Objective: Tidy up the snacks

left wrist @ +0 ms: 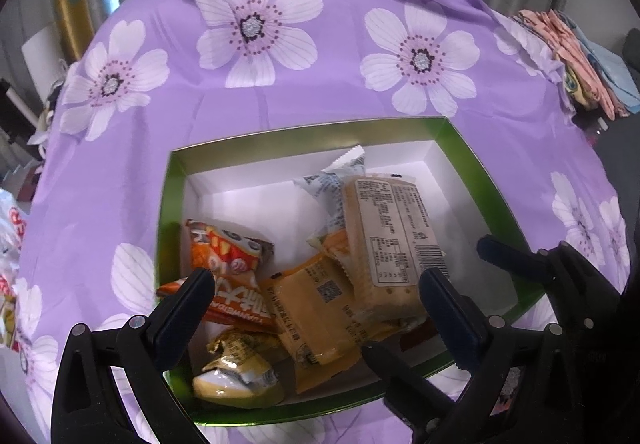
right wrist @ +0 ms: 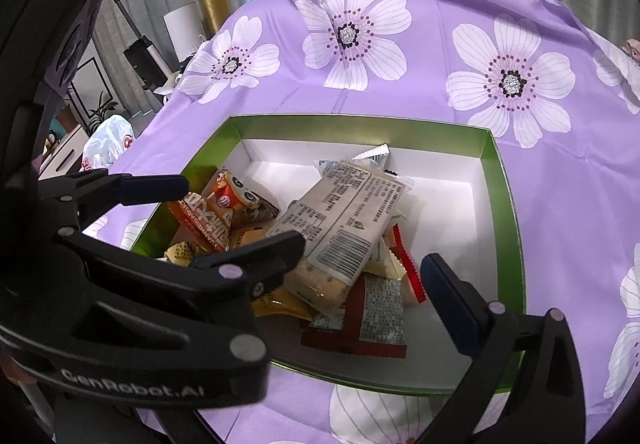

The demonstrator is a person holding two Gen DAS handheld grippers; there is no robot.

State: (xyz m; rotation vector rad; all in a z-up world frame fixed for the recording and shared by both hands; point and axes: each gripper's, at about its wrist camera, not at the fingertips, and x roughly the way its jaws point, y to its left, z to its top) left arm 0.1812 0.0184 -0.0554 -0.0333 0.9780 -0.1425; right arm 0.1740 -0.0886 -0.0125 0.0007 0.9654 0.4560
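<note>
A green box (left wrist: 484,180) with a white inside stands on the purple flowered cloth (left wrist: 320,92). Several snack packets lie piled in it: a long beige biscuit pack (left wrist: 392,240) on top, an orange-red packet (left wrist: 224,260), an orange packet (left wrist: 316,304), a crumpled yellow one (left wrist: 236,368) and a white-blue one (left wrist: 340,180). A red packet (right wrist: 360,328) lies under the pile. My left gripper (left wrist: 316,280) hangs open over the pile, touching nothing. My right gripper (right wrist: 316,272) is open wide above the biscuit pack (right wrist: 348,220); its left finger is hidden behind the left gripper's body.
The two grippers stand close together over the box's near half. Folded cloths (left wrist: 572,56) are stacked at the table's far right edge. A white plastic bag (right wrist: 108,140) sits beyond the left edge. Curtains hang behind the table.
</note>
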